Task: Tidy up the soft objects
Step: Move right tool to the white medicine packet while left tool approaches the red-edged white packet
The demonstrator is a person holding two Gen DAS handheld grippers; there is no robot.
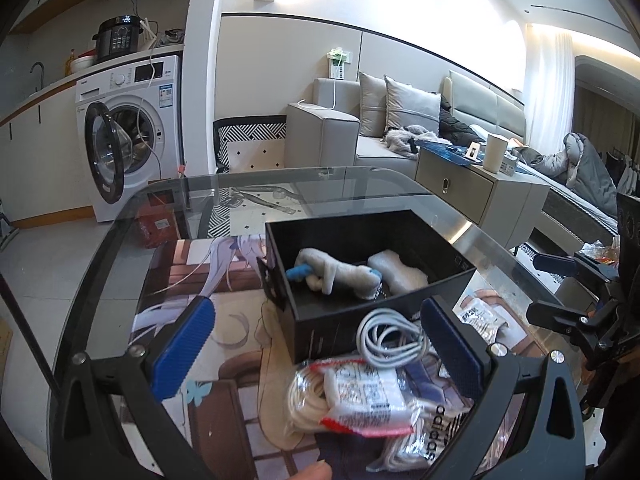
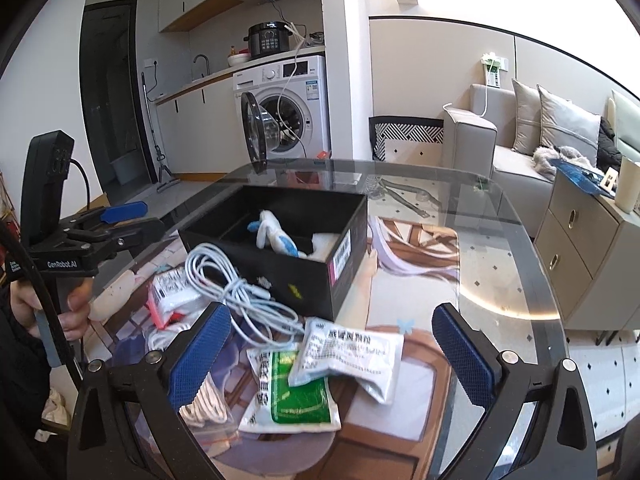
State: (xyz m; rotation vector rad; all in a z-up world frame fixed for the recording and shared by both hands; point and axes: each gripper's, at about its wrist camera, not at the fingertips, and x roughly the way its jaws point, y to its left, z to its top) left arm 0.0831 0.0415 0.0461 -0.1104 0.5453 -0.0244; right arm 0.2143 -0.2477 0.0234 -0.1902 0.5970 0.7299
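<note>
Packets (image 2: pixel 320 368) lie between the open right claw (image 2: pixel 332 352), seemingly untouched.

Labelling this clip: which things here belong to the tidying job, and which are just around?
Job: black box, plush toy, white cable, packets, rope bundle.
Just around: washing machine, sofa, cabinet, cooker.

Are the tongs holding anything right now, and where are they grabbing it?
Nothing is held. The left tongs and right tongs are both open, above the cable and packets on the table, touching none.
</note>
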